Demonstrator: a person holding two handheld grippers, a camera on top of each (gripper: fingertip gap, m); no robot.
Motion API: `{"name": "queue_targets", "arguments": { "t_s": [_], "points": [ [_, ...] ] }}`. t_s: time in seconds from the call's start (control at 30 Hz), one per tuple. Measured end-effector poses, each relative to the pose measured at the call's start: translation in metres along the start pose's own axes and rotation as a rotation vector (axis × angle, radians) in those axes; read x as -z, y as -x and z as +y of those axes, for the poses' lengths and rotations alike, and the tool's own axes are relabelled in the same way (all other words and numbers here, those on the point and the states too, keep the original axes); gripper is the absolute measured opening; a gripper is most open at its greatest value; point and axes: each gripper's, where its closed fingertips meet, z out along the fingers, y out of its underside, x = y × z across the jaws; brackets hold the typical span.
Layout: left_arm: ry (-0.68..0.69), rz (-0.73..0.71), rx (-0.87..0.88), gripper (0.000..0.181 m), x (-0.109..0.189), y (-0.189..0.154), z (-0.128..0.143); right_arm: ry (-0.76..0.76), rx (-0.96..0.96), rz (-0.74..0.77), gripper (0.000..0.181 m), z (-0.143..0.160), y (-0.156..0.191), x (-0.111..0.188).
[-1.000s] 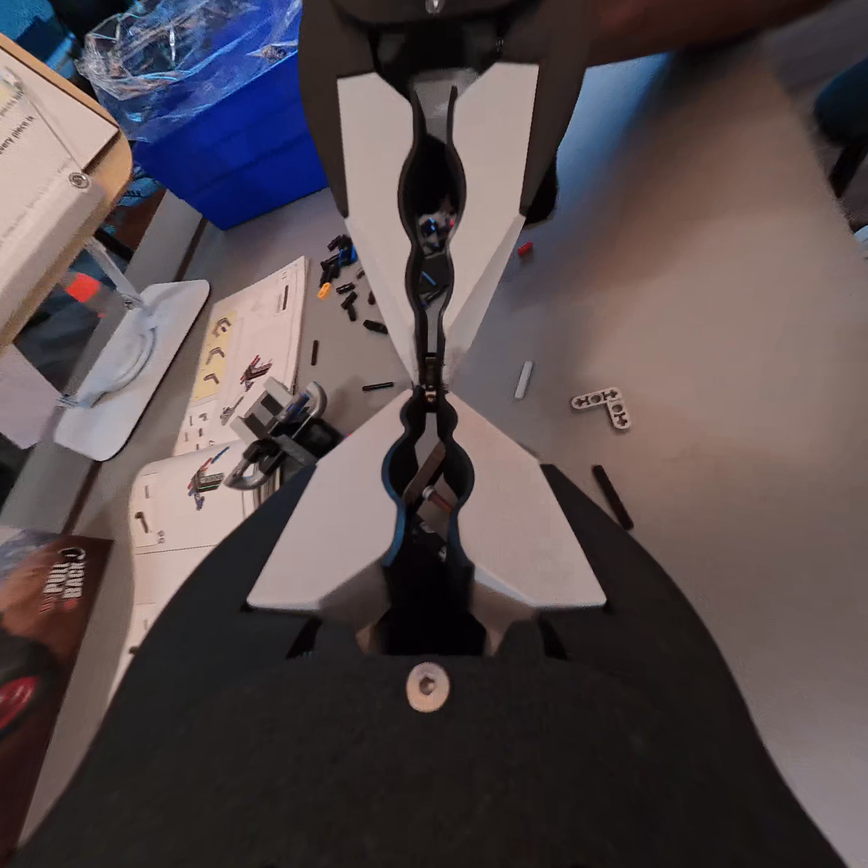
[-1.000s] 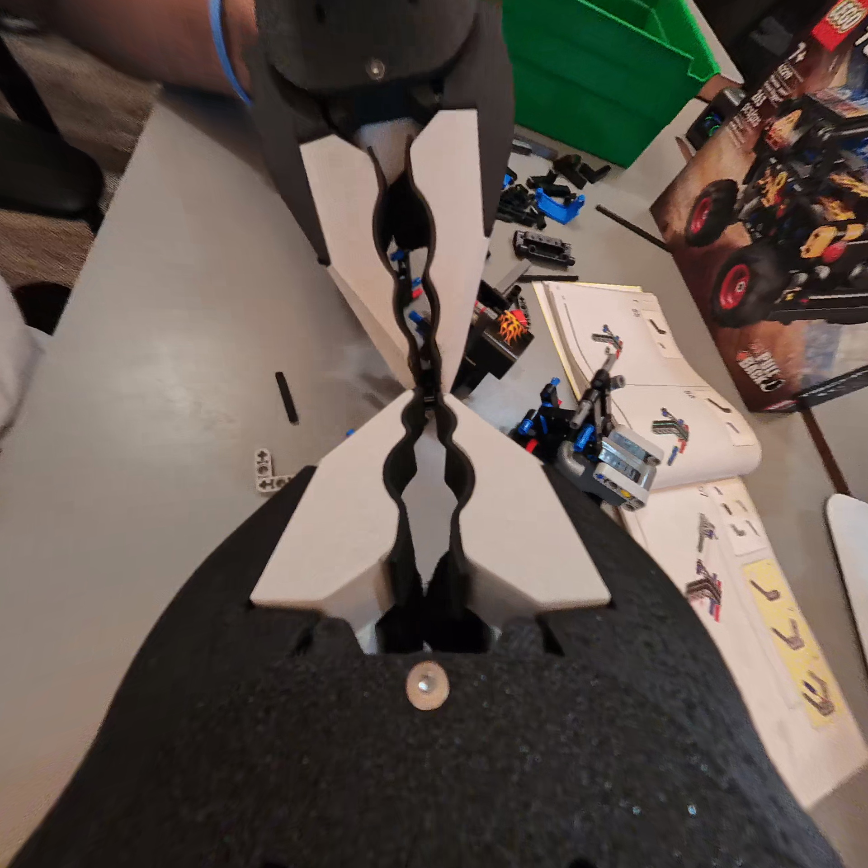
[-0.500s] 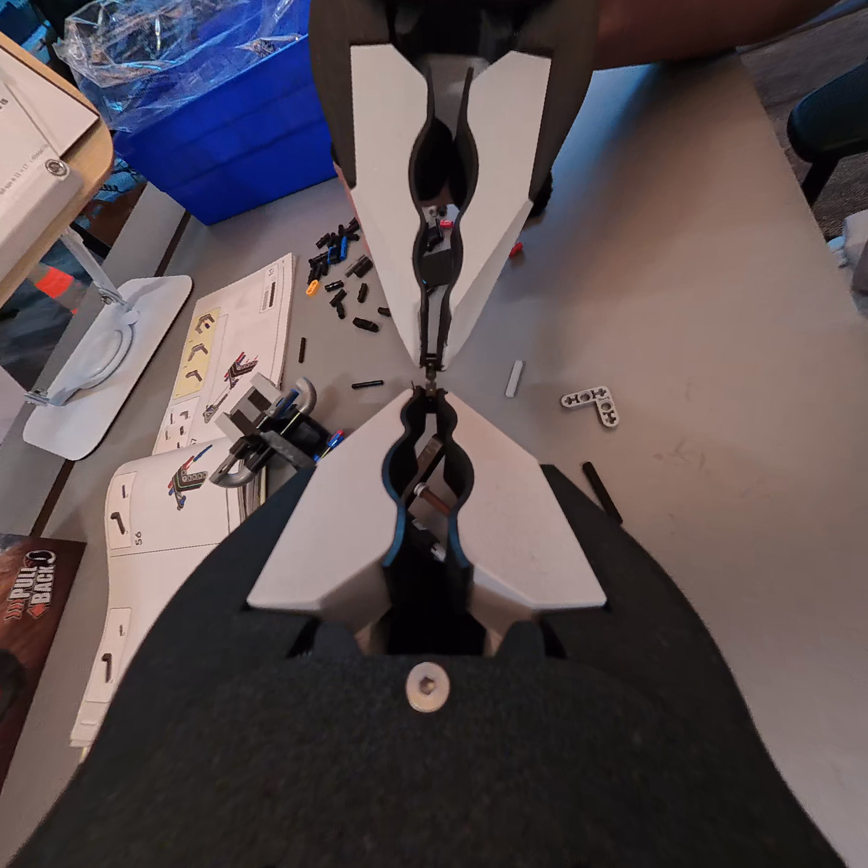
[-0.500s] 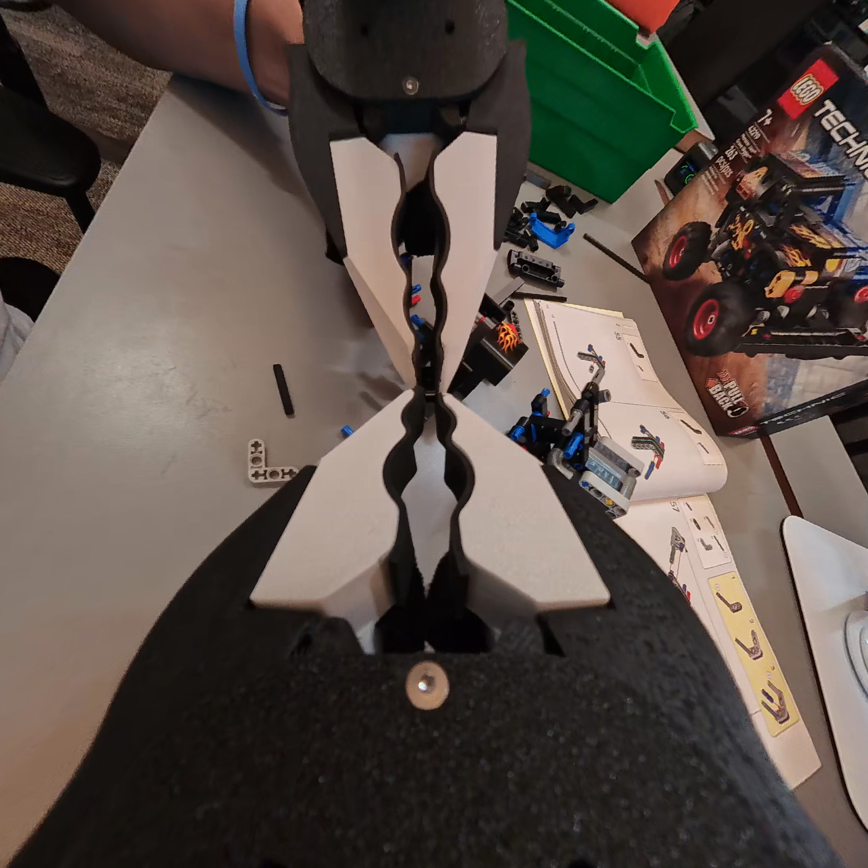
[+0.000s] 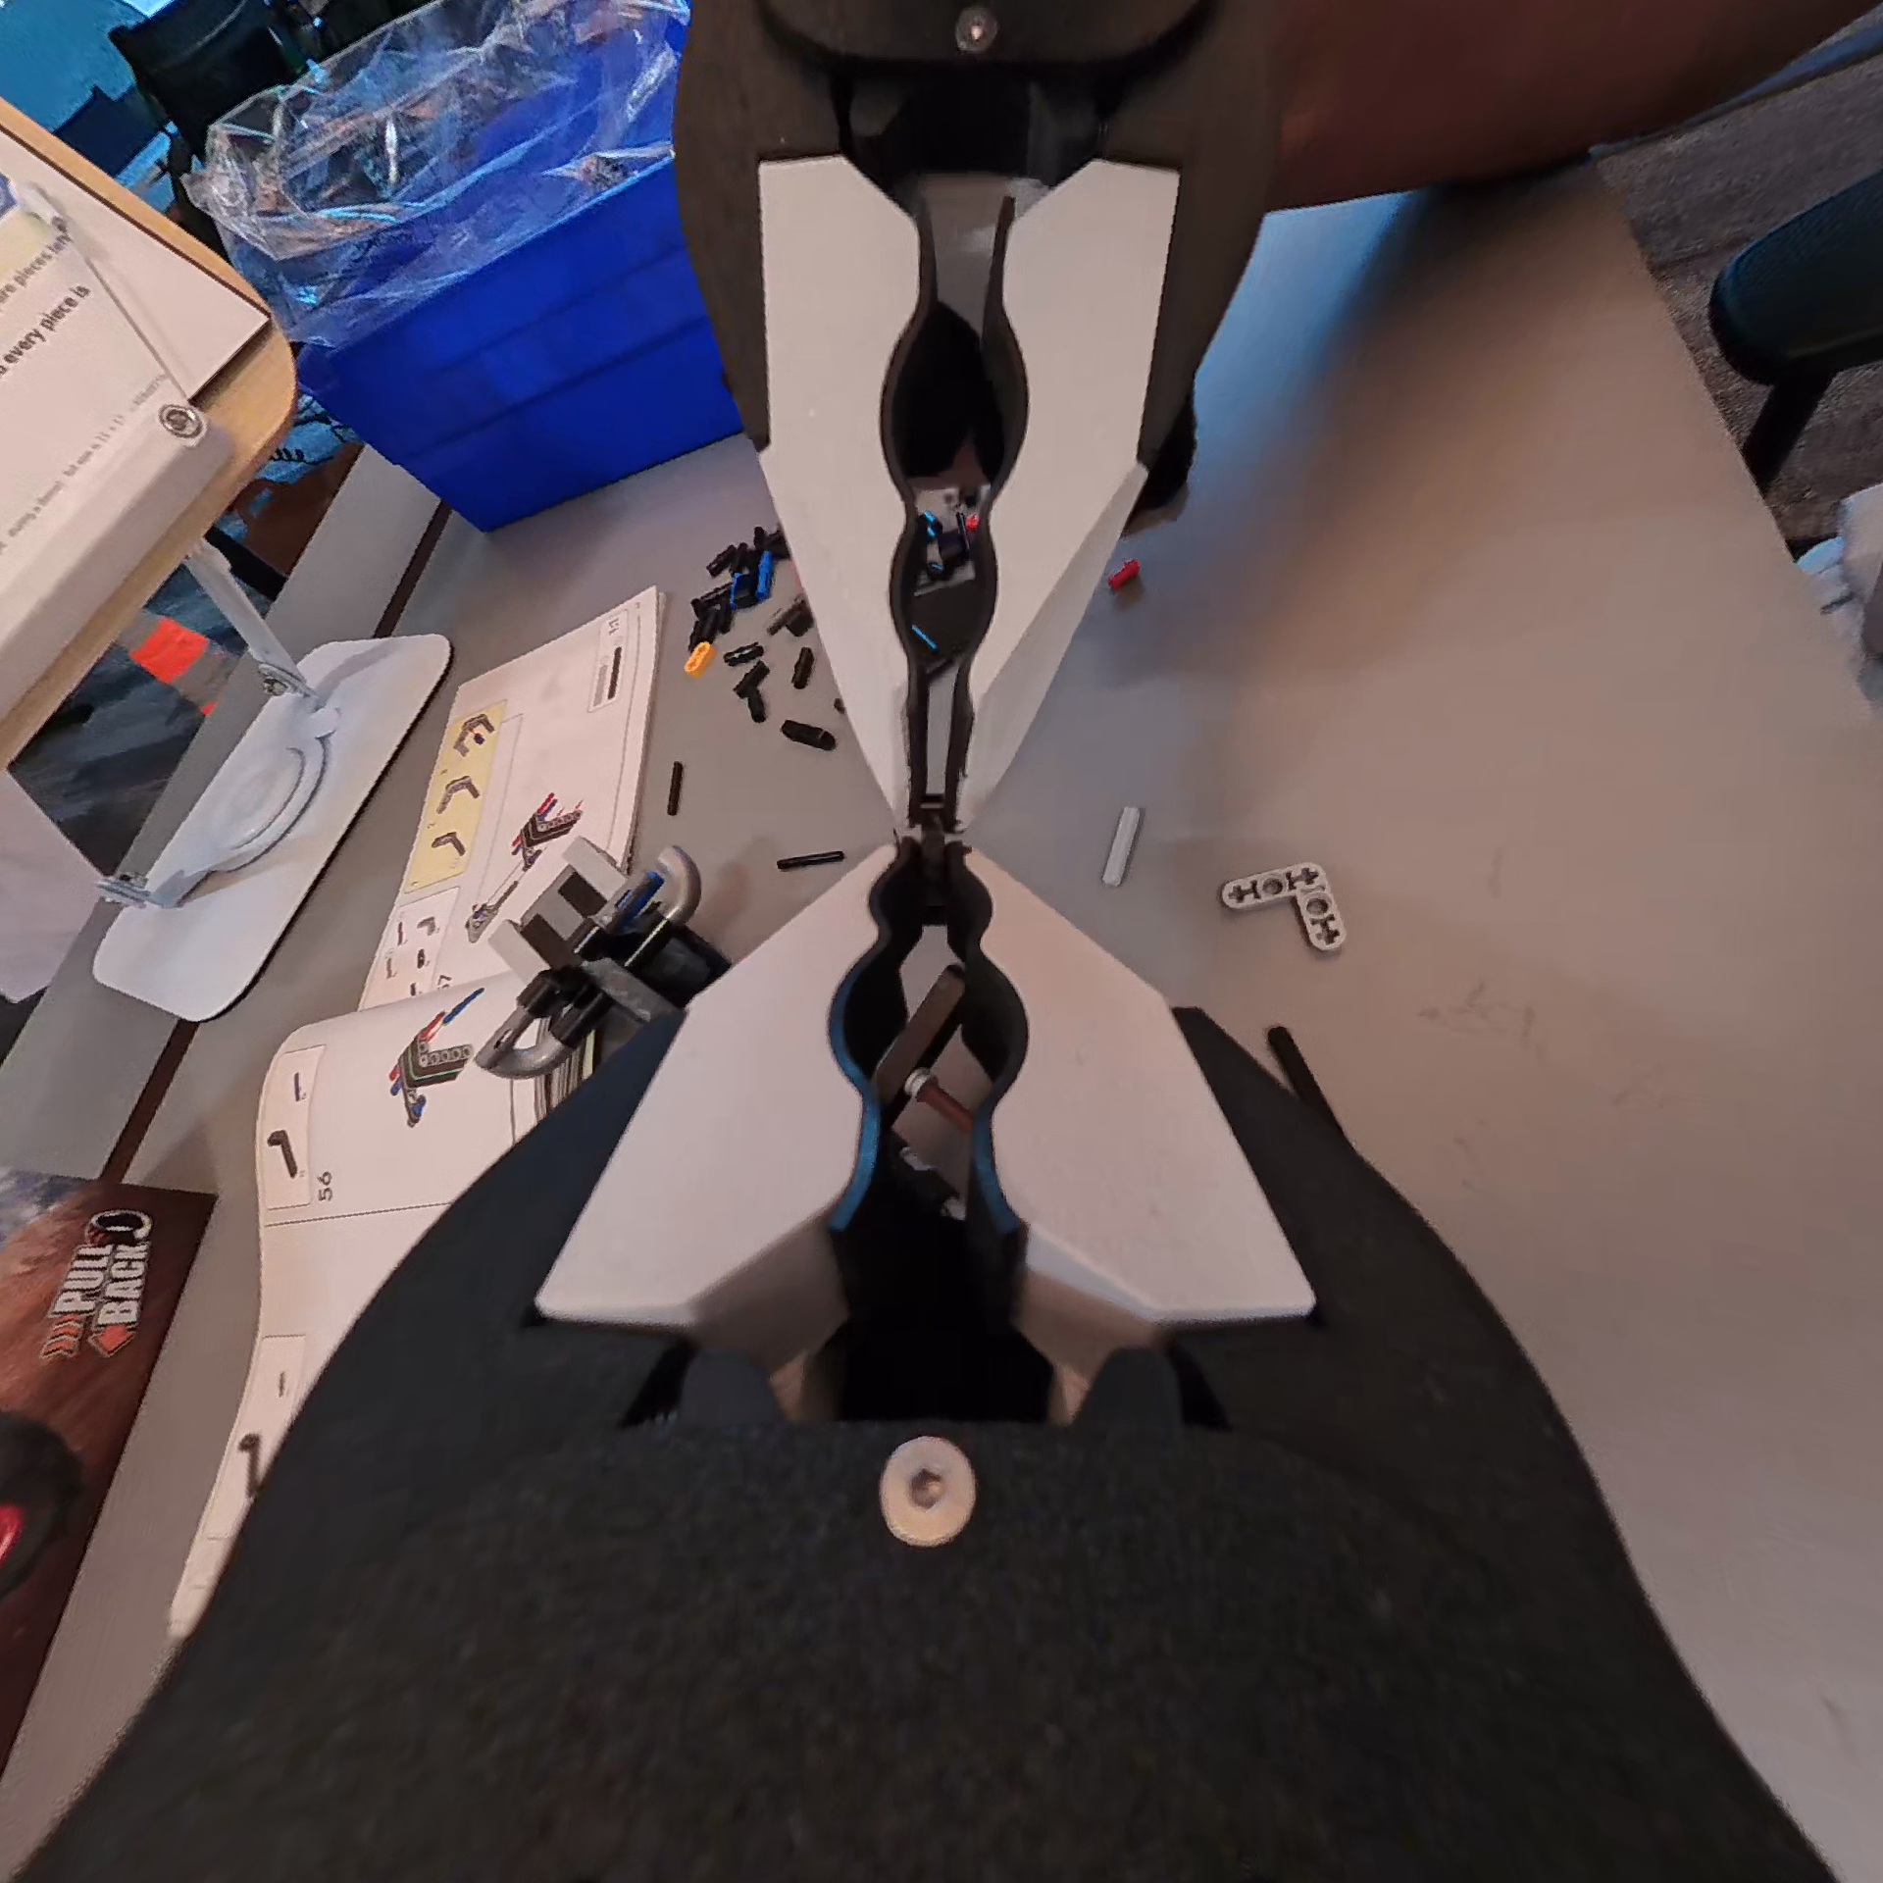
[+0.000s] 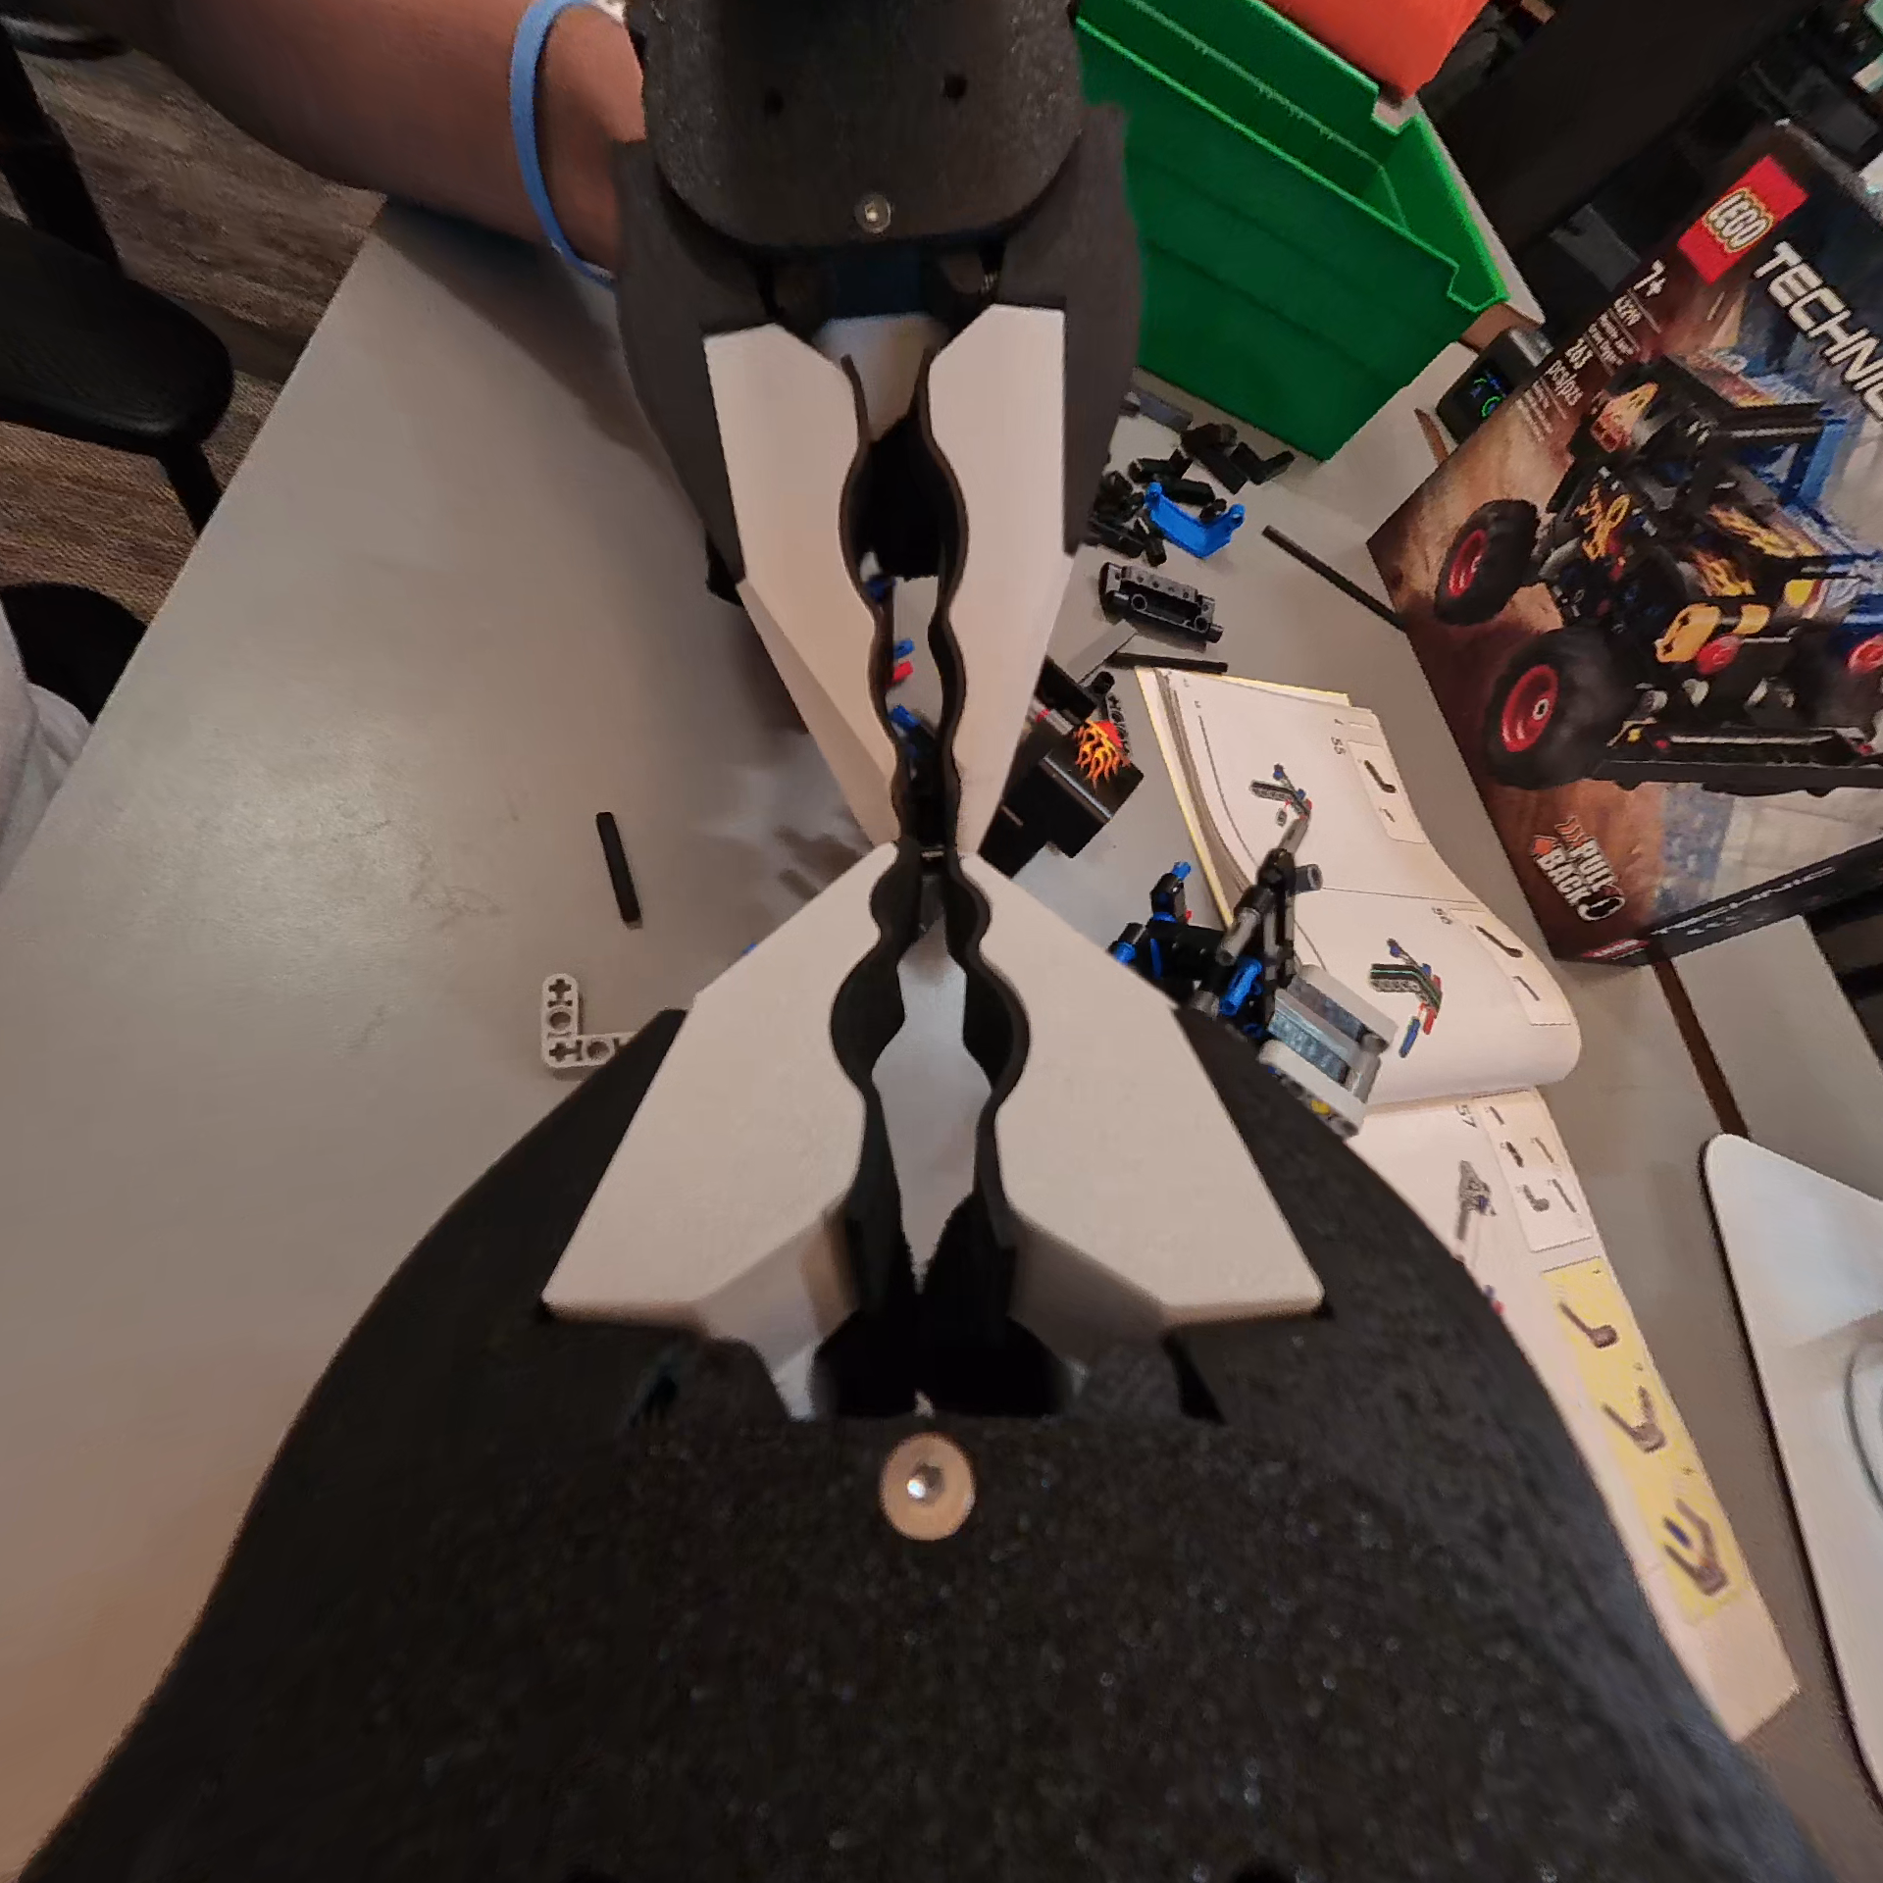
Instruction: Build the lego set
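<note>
My left gripper (image 5: 927, 854) and my right gripper (image 5: 932, 800) meet tip to tip above the grey table (image 5: 1477, 611). Both are shut, and a small black lego piece (image 5: 929, 825) is pinched where the tips meet. In the right wrist view my right gripper (image 6: 925, 866) is at the bottom and the left gripper (image 6: 922, 827) faces it from above. I cannot tell if there are one or two pieces there. The partly built grey, black and blue model (image 5: 601, 948) lies on the open instruction booklet (image 5: 550, 734), left of the grippers; it also shows in the right wrist view (image 6: 1294, 1009).
A grey L-shaped beam (image 5: 1289, 902), a short light grey bar (image 5: 1121, 846) and a black axle (image 5: 1294, 1060) lie to the right. Loose black pins (image 5: 759, 632) lie by a blue bin (image 5: 509, 357). A green bin (image 6: 1274, 255), the set's box (image 6: 1681, 571) and a flame-marked black part (image 6: 1080, 785) sit beyond. Left and right tips are no more than a few centimetres apart. The short light grey bar (image 5: 1121, 846) is about equally far from each gripper, around 8 cm.
Both grippers stay shut and tip to tip. The pair has shifted a little over the table, so the background has moved in both views. Half a second ago the tips looked slightly farther apart.
</note>
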Motion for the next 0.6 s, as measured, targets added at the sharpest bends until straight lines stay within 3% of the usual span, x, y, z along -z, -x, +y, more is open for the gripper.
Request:
{"name": "queue_targets", "arguments": {
  "t_s": [0.13,0.27,0.47,0.6],
  "points": [
    [-0.077,0.023,0.163,0.002,0.004,0.008,-0.011,-0.068,-0.070,0.016,0.003,-0.009,-0.008,0.008],
    [-0.184,0.138,0.393,0.002,0.010,0.011,-0.019,-0.151,-0.162,0.021,0.006,-0.019,-0.017,0.014],
    [-0.254,0.228,0.452,0.002,0.014,0.002,-0.033,-0.209,-0.236,-0.081,0.003,-0.027,-0.009,0.017],
    [-0.219,0.242,0.417,0.001,0.014,-0.002,-0.030,-0.222,-0.297,-0.163,0.002,-0.027,-0.002,0.016]
  ]
}}
